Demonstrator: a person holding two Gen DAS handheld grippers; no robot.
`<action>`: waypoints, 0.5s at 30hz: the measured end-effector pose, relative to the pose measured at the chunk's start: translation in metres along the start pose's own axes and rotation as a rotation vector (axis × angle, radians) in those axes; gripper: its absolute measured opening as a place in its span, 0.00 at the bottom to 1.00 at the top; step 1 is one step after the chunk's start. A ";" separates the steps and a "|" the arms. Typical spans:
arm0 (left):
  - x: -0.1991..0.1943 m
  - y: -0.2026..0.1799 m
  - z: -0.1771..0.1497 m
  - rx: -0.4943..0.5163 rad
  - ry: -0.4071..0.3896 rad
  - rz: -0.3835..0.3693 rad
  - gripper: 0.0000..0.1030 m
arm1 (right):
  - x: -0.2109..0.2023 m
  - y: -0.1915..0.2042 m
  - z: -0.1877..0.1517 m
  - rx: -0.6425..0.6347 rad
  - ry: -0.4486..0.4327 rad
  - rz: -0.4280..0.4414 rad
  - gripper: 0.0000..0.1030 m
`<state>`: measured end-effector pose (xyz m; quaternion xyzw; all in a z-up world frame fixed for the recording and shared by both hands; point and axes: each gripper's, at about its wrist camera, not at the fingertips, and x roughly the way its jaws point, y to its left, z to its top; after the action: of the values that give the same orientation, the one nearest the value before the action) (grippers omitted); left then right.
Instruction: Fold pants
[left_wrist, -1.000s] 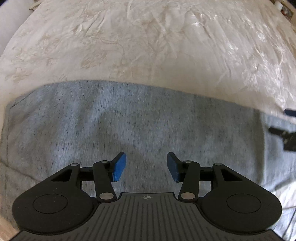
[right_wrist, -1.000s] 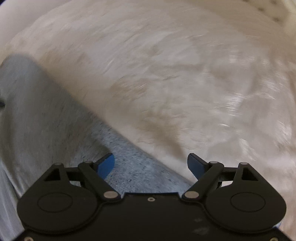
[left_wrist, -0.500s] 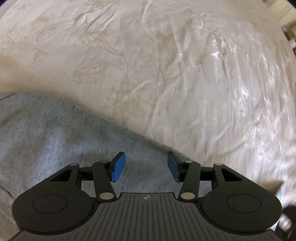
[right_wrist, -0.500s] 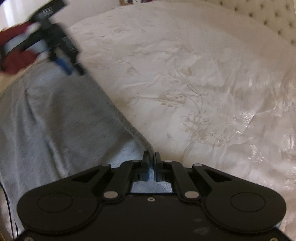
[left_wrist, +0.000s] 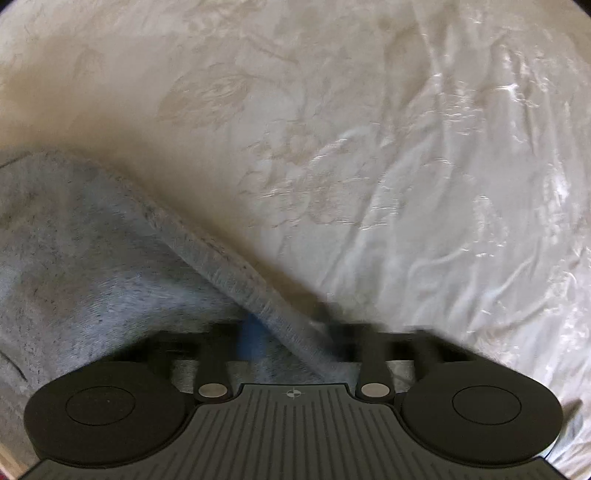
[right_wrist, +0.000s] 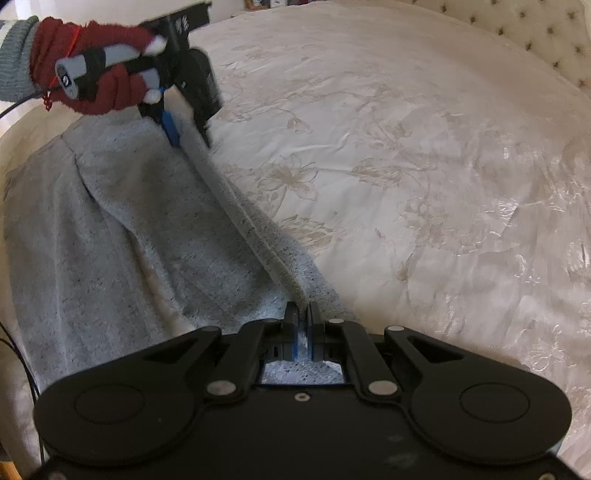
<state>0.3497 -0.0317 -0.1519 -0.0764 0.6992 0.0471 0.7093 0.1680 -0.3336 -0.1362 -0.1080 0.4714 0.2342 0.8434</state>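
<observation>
Grey marled pants (right_wrist: 122, 229) lie on the cream bedspread, filling the left of the right wrist view. My right gripper (right_wrist: 303, 332) is shut on the pants' near edge, cloth pinched between its blue pads. My left gripper (right_wrist: 186, 133), held by a red-gloved hand (right_wrist: 92, 81), is at the far end of the same edge, which runs raised between the two grippers. In the left wrist view the pants (left_wrist: 92, 266) fill the lower left. The thick edge (left_wrist: 236, 273) passes between the blurred fingers of the left gripper (left_wrist: 288, 336), which are still apart.
The cream floral bedspread (right_wrist: 424, 155) spreads to the right and beyond the pants in both views (left_wrist: 369, 147). A tufted headboard (right_wrist: 546, 40) stands at the far right. A dark cable (right_wrist: 22, 362) runs along the bed's left edge.
The right gripper shut on the pants' edge and lifted it. The left gripper moved to the far end of that edge and its fingers are closing around it.
</observation>
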 end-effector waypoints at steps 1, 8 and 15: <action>-0.005 0.001 -0.003 -0.003 -0.017 -0.019 0.10 | -0.003 -0.001 0.001 0.008 -0.007 -0.006 0.05; -0.091 0.021 -0.090 0.135 -0.216 -0.095 0.09 | -0.048 0.008 -0.006 0.108 -0.058 -0.030 0.06; -0.103 0.061 -0.196 0.146 -0.198 -0.091 0.08 | -0.073 0.052 -0.062 0.271 0.010 -0.014 0.11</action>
<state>0.1447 -0.0021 -0.0537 -0.0513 0.6229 -0.0291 0.7800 0.0631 -0.3352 -0.1055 0.0025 0.5023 0.1621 0.8494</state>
